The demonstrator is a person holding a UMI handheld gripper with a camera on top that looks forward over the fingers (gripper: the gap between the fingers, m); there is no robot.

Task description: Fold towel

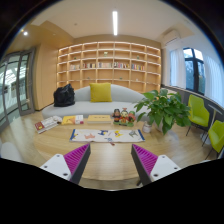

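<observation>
Nearest, the jaws [109, 163] stand wide apart, gripping nothing, magenta ribbed pads [76, 157] facing inward over a smooth round wooden desk [105, 158]. Beyond them on the desk lies a flat patterned towel [105, 135]; right of it, a leafy potted plant [163, 108]; behind, a sofa with a yellow cushion [100, 92].

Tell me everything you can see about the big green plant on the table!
The plant is leafy and bushy, with many broad green leaves spreading out and upward. It stands upright at the far side of the wooden table, beyond the gripper, whose open fingers hold nothing. Its pot is hard to make out under the leaves. Small colourful things lie on the table beside it, and lime green chairs stand behind it. Nothing seems to press on it.
</observation>
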